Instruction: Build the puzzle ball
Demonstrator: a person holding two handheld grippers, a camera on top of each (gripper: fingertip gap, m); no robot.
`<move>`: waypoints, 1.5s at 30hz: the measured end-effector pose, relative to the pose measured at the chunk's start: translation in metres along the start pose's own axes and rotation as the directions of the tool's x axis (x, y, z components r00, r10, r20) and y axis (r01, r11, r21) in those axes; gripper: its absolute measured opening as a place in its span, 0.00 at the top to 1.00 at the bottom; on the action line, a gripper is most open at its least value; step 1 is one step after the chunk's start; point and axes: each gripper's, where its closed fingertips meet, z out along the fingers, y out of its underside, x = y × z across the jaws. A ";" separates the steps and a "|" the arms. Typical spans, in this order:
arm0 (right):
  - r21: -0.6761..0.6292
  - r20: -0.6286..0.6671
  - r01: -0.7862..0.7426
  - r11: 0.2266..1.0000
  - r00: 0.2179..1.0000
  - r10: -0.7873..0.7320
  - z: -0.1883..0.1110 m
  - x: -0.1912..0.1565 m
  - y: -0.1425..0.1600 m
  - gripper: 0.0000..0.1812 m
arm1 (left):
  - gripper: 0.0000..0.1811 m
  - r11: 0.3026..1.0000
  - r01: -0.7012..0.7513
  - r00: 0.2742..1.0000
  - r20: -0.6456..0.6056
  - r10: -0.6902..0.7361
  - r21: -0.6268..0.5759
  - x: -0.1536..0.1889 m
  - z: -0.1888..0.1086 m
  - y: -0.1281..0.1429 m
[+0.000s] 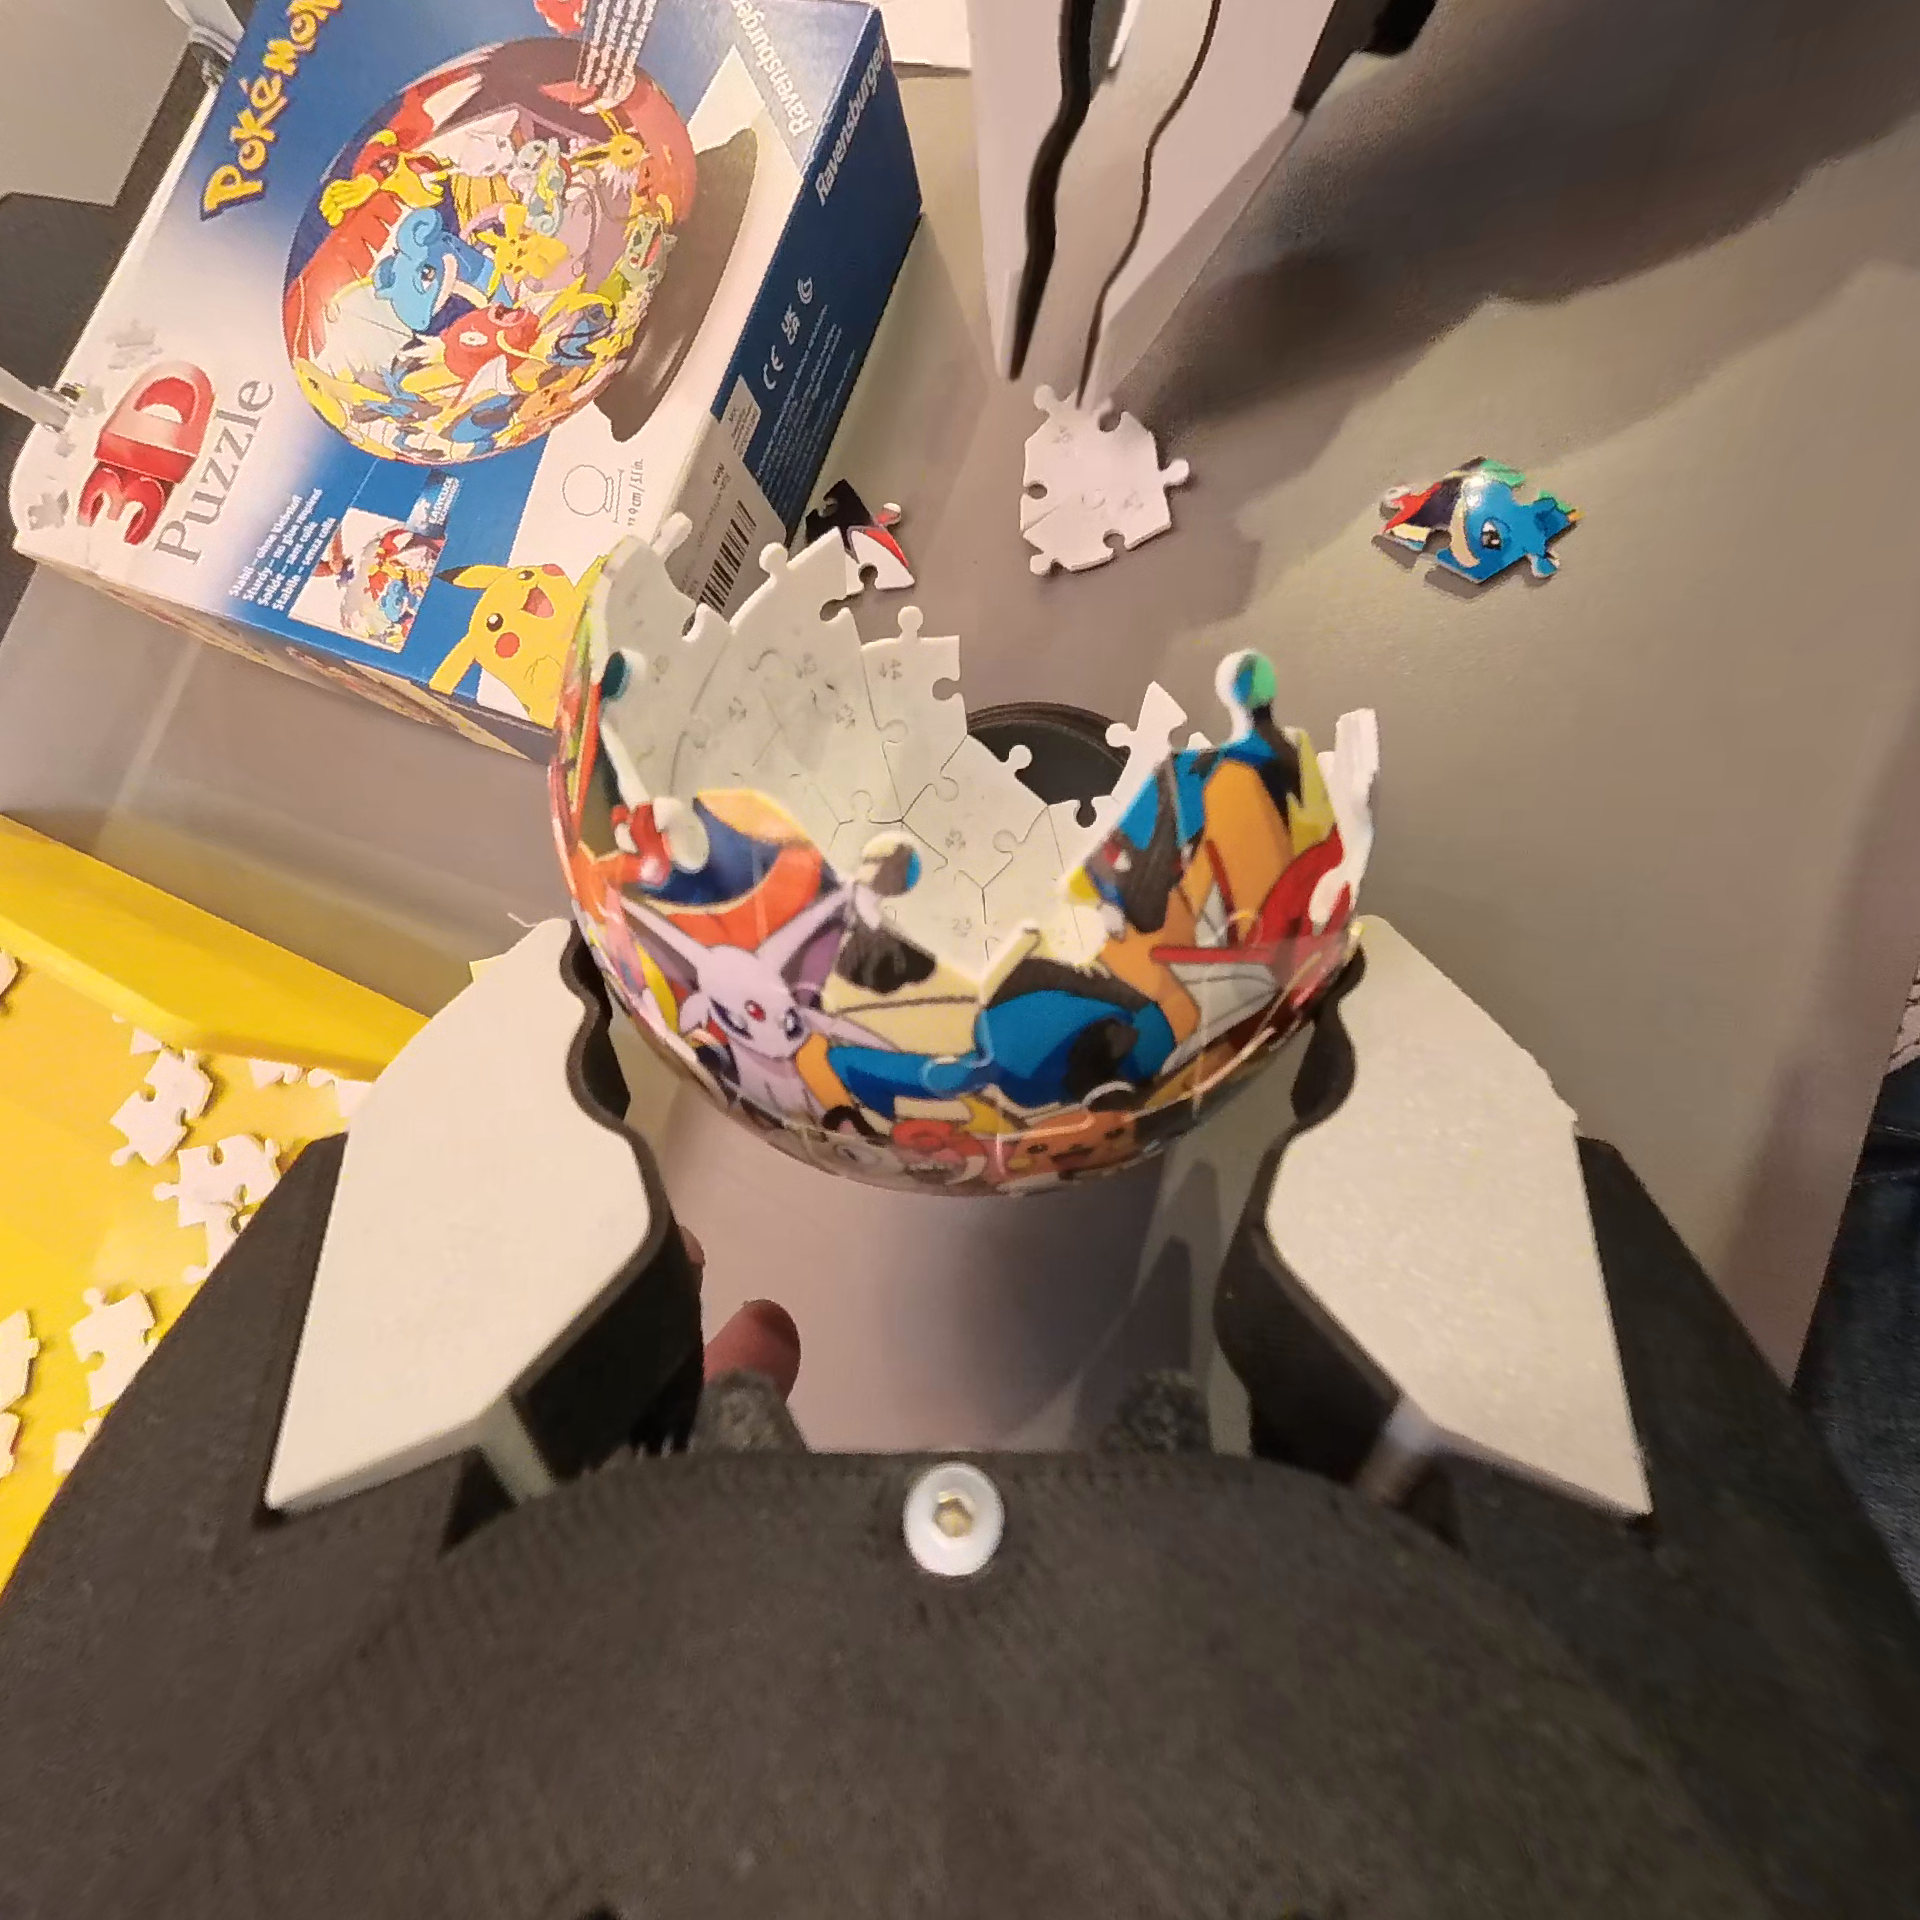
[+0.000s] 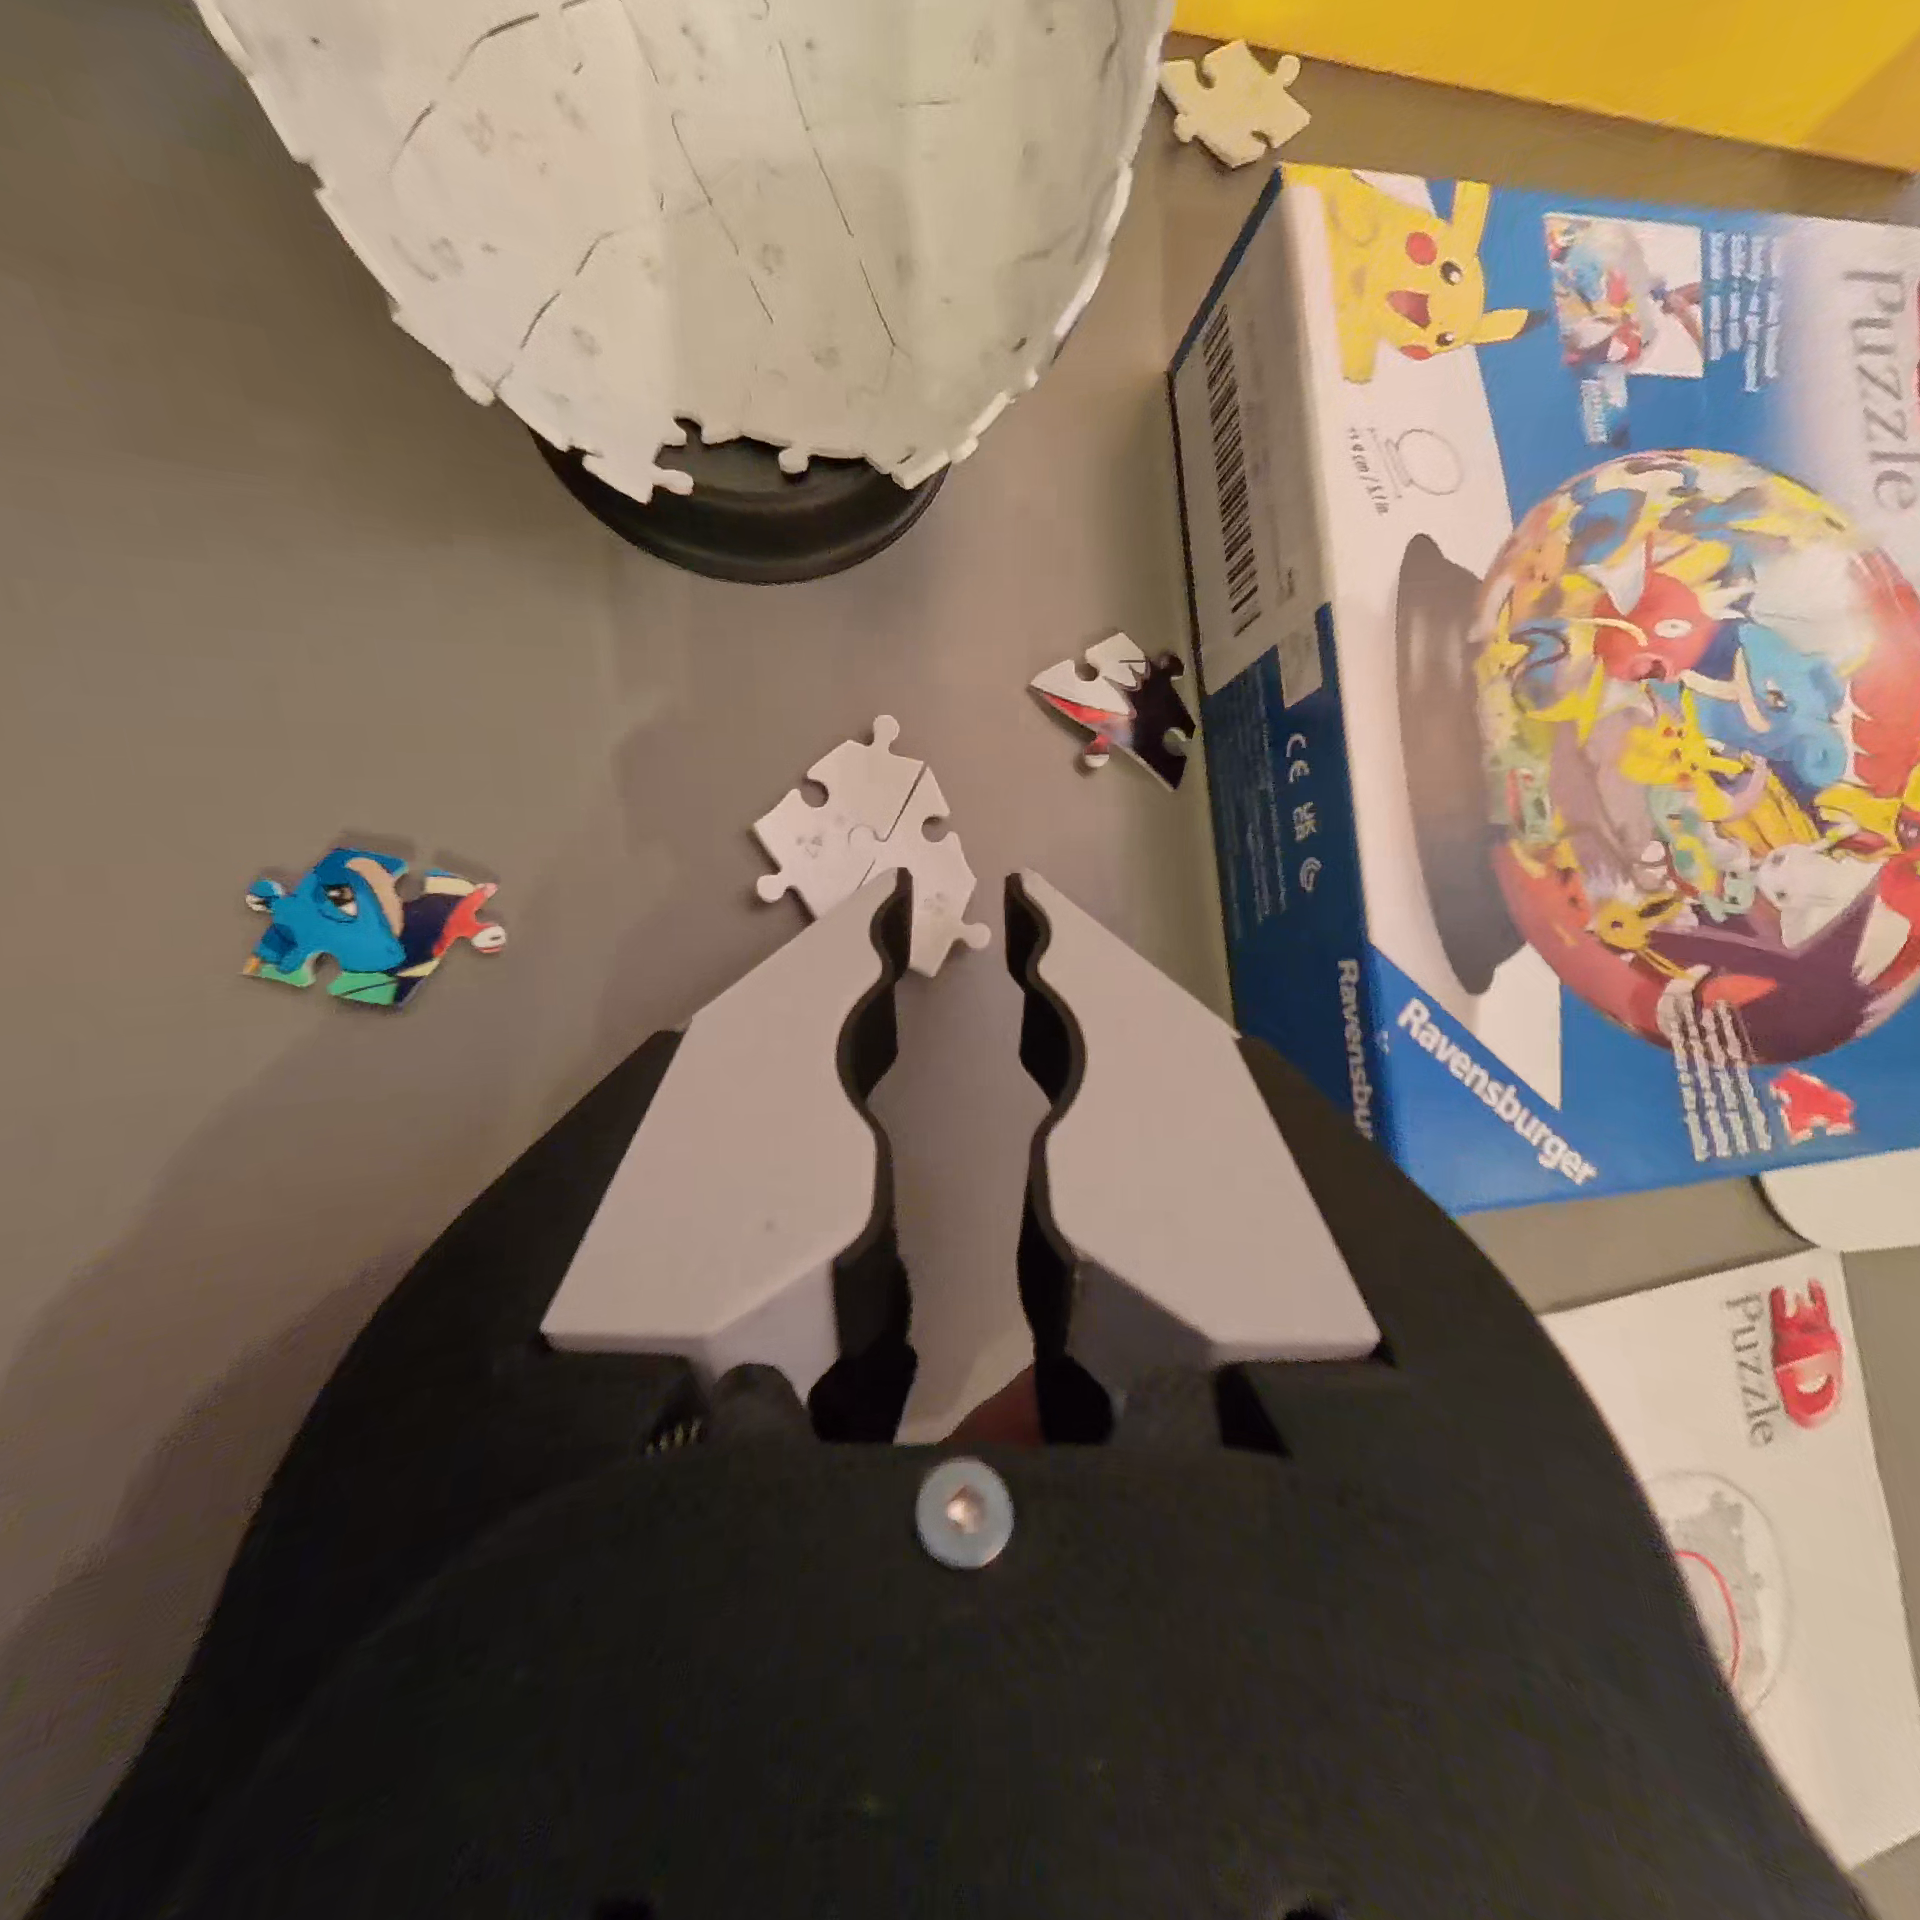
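Left gripper (image 1: 964, 951) spread wide, clamped around the lower half of the puzzle ball (image 1: 966, 935), one fingertip touching each flank. Ball only partly built: jagged open rim, white undersides of pieces visible inside, printed side out. Sat just above the black stand (image 1: 1049, 753), mostly hidden behind the shell; contact with stand not determinable. Upper part of the ball cut off in the right wrist view.

Right gripper (image 2: 956, 894) slightly parted, nothing between the fingers, tips hovering over the white joined pieces (image 2: 868, 836) lying face-down on the grey table (image 2: 260, 623). Whether tips touched them: could not tell.

Blue joined pieces (image 2: 364, 925) lay face-up, well apart to one side. Dark piece (image 2: 1122, 707) lay beside the puzzle box (image 2: 1558, 675), half hidden behind the ball rim in the left wrist view. Box cut off at frame edges. Loose white pieces (image 1: 156, 1122) scattered on the yellow tray (image 1: 156, 966), tray only partly in frame. Paper leaflet (image 2: 1787, 1507) cut off at the right edge. Fingertip (image 1: 750, 1351) visible between the left fingers, rest hidden.
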 end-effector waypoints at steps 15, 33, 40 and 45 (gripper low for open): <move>-0.039 -0.008 -0.150 0.988 0.989 0.150 0.010 -0.015 0.009 0.86 | 0.31 1.000 0.003 1.000 0.007 -0.003 -0.013 0.001 -0.003 0.001; -0.013 0.073 0.034 0.999 0.997 -0.033 0.019 -0.019 -0.006 0.88 | 0.31 0.998 0.002 1.000 0.009 -0.001 -0.067 0.000 -0.013 0.008; -0.001 0.087 0.077 0.997 0.993 -0.077 0.020 -0.018 -0.010 0.87 | 0.31 0.997 0.004 1.000 0.011 -0.003 -0.072 0.000 -0.013 0.009; 0.021 0.110 0.084 0.996 0.990 -0.085 0.024 -0.022 -0.014 0.87 | 0.31 0.997 0.008 1.000 0.012 -0.007 -0.074 -0.001 -0.013 0.010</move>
